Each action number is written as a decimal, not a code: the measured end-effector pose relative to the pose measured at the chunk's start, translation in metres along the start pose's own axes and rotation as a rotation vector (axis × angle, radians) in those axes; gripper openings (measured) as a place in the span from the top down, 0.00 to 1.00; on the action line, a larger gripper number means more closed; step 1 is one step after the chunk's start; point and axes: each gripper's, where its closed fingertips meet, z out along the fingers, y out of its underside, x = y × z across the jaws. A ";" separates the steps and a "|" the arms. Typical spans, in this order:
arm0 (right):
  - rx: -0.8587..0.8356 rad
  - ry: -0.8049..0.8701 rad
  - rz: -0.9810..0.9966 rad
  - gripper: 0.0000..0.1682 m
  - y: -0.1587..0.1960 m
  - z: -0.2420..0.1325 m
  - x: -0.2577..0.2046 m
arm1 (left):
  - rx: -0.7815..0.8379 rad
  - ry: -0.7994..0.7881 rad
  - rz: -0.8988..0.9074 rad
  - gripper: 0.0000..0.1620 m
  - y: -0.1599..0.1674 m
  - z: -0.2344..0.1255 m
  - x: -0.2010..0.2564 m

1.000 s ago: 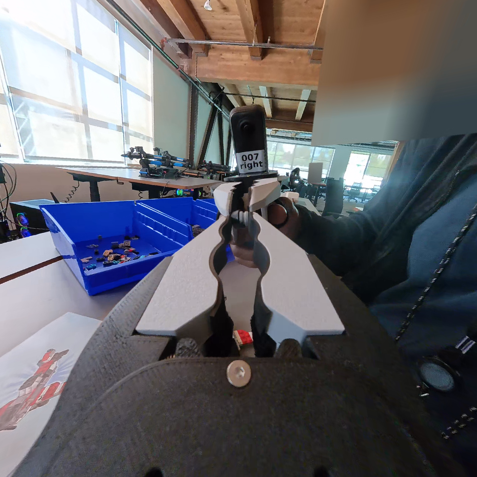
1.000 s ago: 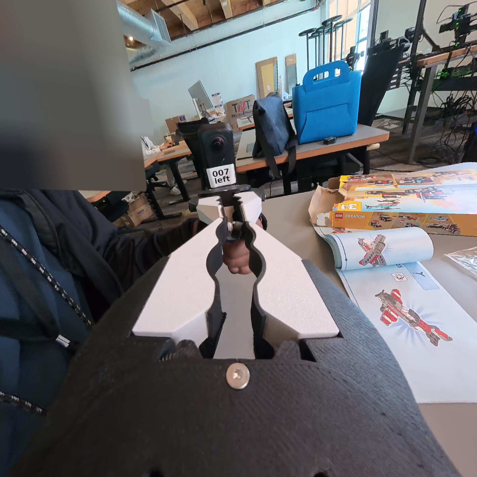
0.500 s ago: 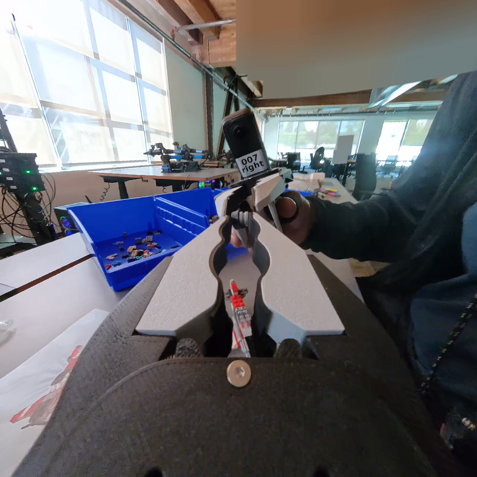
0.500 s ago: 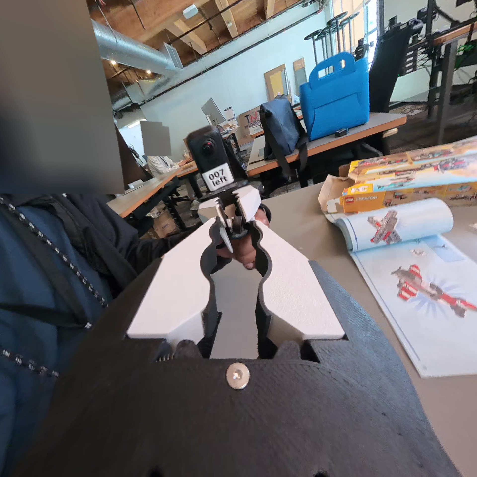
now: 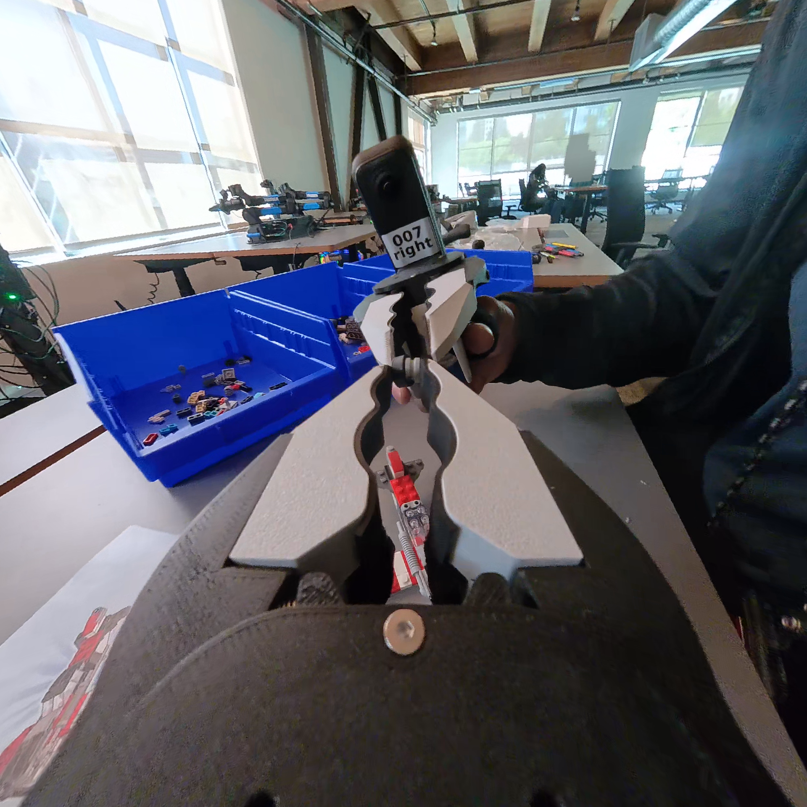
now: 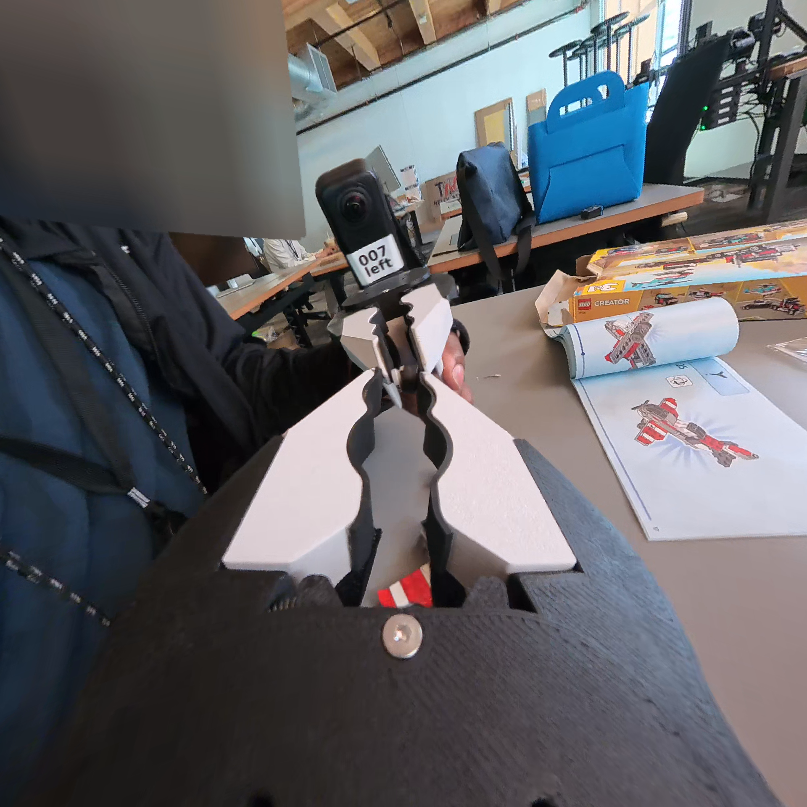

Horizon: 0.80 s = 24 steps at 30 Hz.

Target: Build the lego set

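Small grey piece (image 5: 408,364): pinched at the meeting tips of both grippers, held up above the table.
Left gripper (image 5: 404,371): tips drawn together on the small grey piece at 12 o'clock in its own view; wavy black inner edges leave an open slot behind the tips.
Right gripper (image 6: 401,379): tips likewise clamped on that piece, nose to nose with the left one (how much each tip grips is hard to make out).
Red, white and grey lego model (image 5: 406,506): lying on the table under the slot of the left gripper; its near end is cut off by the black mount, and in the right wrist view only a red-and-white striped bit shows.
Table (image 5: 70,489): grey, bare between the model and the bins.
Blue bins (image 5: 209,349): at 10 o'clock in the left wrist view, loose small bricks on the floor of the nearest 1.
Instruction booklet (image 6: 698,436): open at 3 o'clock in the right wrist view, well apart from the grippers; its far page curls over.
Yellow box (image 6: 698,279): behind the booklet, cut off by the right edge.
Room: open office with timber ceiling, tall windows, desks, a blue bag (image 6: 585,148).
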 end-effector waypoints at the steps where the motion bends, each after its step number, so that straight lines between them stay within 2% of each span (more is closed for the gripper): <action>1: 0.003 -0.004 0.001 0.91 0.002 -0.002 -0.001 | -0.008 0.012 0.005 0.92 0.001 0.002 0.002; 7: 0.031 -0.047 -0.006 0.95 0.005 -0.009 -0.008 | 0.000 0.099 -0.018 0.92 0.003 0.007 0.012; 24: -0.011 -0.024 -0.100 0.95 0.011 -0.007 -0.010 | -0.077 0.120 -0.036 0.93 0.008 0.005 0.015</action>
